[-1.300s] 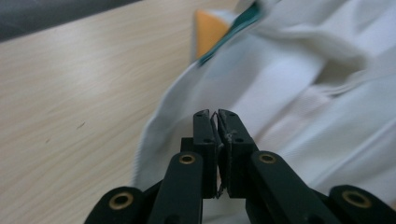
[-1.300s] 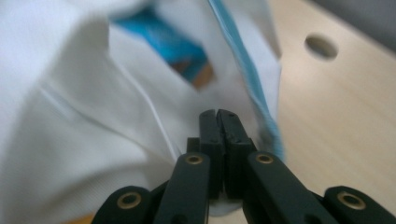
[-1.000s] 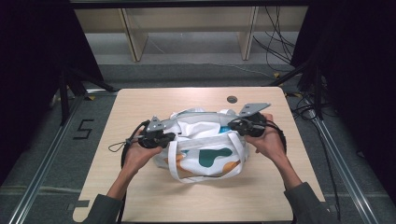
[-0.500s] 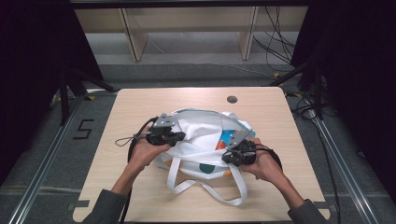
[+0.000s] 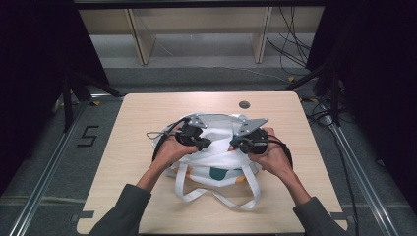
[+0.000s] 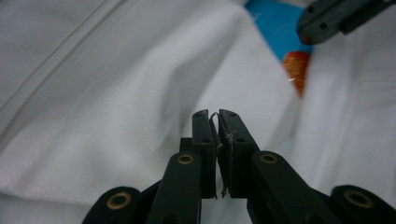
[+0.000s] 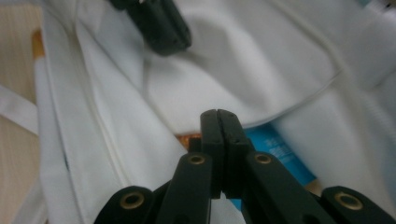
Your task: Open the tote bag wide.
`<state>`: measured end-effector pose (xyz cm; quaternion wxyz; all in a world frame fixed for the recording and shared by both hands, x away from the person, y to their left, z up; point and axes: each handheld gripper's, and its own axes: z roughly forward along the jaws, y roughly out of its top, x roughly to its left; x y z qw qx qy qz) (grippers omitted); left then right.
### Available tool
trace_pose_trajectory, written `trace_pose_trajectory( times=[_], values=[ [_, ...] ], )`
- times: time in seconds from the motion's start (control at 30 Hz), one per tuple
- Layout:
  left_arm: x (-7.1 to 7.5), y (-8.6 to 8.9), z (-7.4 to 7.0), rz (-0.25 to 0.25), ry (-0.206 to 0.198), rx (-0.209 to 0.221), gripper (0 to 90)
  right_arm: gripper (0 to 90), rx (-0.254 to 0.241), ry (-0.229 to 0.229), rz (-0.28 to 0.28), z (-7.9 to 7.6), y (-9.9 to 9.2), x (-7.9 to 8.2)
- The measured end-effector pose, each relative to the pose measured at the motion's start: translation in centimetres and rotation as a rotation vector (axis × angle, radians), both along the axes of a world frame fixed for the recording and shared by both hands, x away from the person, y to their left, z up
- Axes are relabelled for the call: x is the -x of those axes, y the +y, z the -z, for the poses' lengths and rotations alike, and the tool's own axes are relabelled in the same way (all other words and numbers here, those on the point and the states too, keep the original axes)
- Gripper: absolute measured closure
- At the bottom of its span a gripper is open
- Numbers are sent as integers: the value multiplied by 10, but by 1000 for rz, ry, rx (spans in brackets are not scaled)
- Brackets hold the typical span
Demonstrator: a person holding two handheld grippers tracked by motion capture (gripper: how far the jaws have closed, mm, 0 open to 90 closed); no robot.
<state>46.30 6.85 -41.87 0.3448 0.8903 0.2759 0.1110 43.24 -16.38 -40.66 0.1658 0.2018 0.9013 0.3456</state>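
white tote bag (image 5: 219,162), blue packet (image 7: 280,151) inside

Black two-jaw left gripper (image 5: 204,144), brass rivets, grey three-cornered plates, black cables, dark grey-green sleeves (image 5: 123,212)

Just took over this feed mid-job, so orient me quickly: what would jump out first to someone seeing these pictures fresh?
A white tote bag with green and orange patches lies mid-table, its handles looped toward the person. Both hands press on it: the left gripper and right gripper nearly meet over its middle, jaws together. In the right gripper view, a blue packet peeks from under a fabric fold.
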Motion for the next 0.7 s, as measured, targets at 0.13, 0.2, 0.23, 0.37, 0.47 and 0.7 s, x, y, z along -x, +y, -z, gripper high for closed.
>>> trace_pose_trajectory(
  times=[0.13,0.2,0.23,0.37,0.47,0.7],
  values=[
    [-19,-2,10,-61,6,-4,892,900,6,100,-50,17,-1,10],
    [-30,-2,13,-95,18,-5,893,900,19,116,-61,21,-1,14],
    [-38,-3,14,-112,16,-27,893,900,27,133,-76,25,-1,18],
    [-71,-1,21,-213,26,-62,896,900,79,117,-114,40,-2,41],
    [-83,-5,29,-252,27,-86,896,900,89,150,-123,46,-1,48],
    [-69,-5,19,-208,3,-78,852,900,44,140,-104,39,-4,45]
  ],
)
